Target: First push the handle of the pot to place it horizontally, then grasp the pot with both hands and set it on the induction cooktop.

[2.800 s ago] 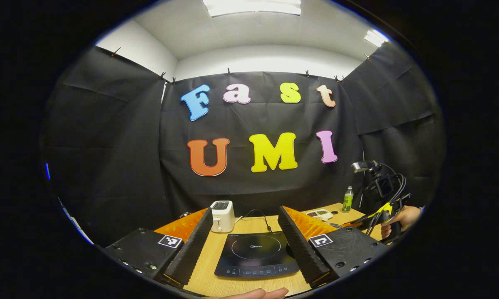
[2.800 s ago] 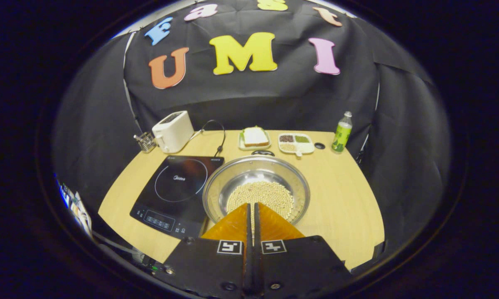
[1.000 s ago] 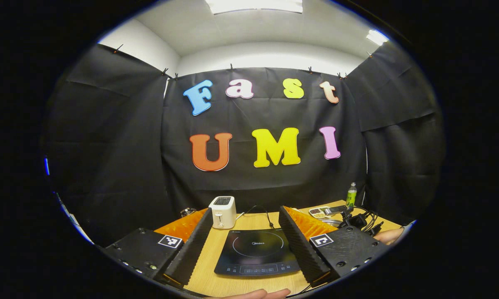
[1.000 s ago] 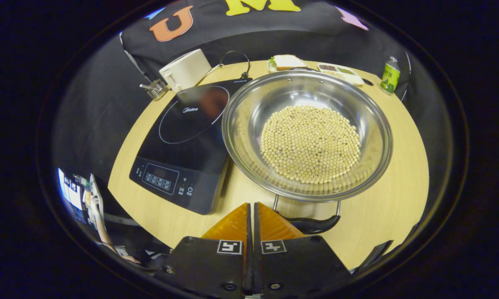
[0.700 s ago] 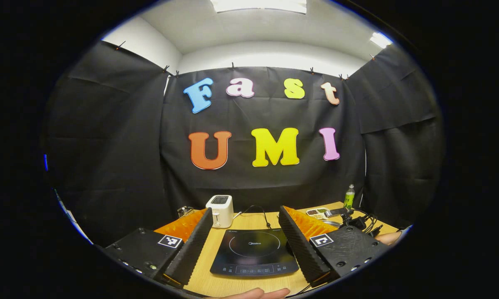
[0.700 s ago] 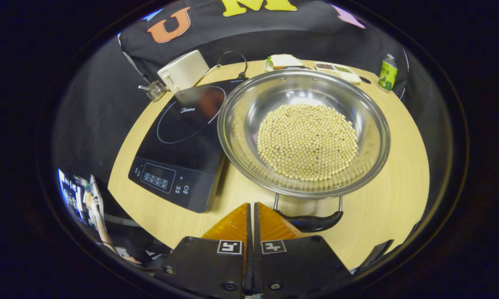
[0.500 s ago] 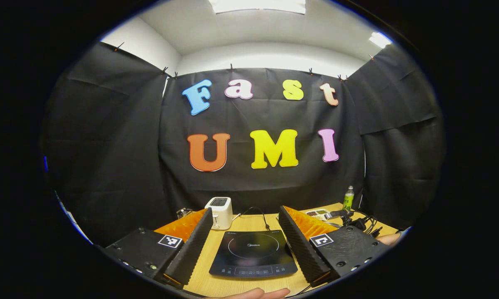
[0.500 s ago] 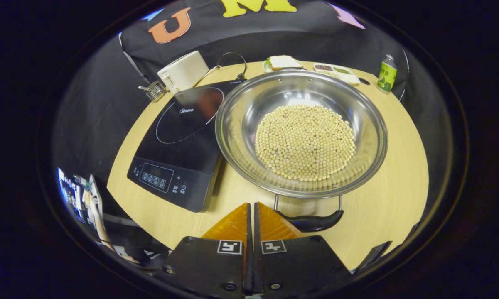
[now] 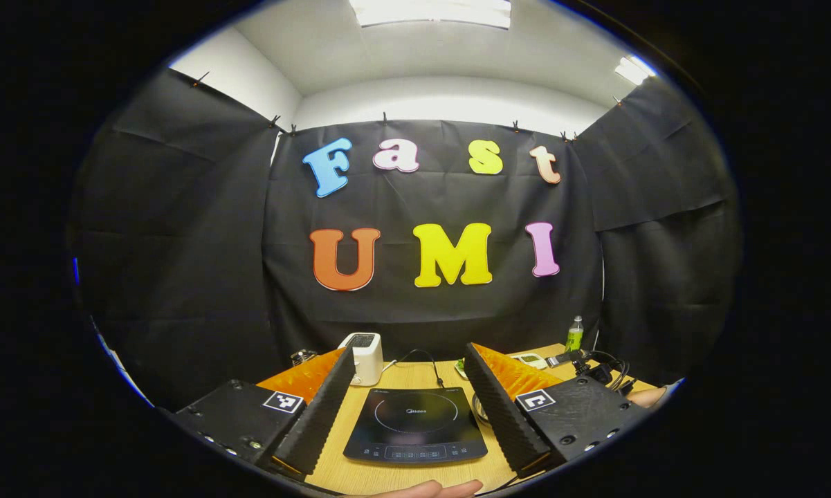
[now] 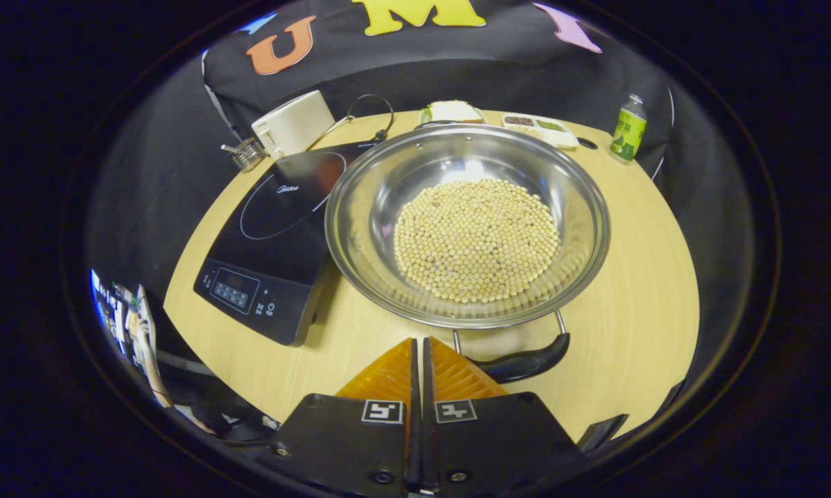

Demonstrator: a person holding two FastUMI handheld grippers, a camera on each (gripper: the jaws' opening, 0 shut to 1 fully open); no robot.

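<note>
The wide shiny steel pot (image 10: 467,228), heaped with pale round beans (image 10: 476,238), sits just ahead of my right gripper (image 10: 421,360), whose ribbed orange fingers are pressed together on nothing. Its curved black handle (image 10: 526,361) lies beside their tips; whether they touch is unclear. My left gripper (image 9: 408,394) is spread, framing the glossy black induction cooktop (image 9: 415,432) on the pale wooden table (image 10: 636,277).

Silver pot (image 10: 360,228) of cream beans (image 10: 476,238), black-handled, on tan table (image 10: 636,277).
</note>
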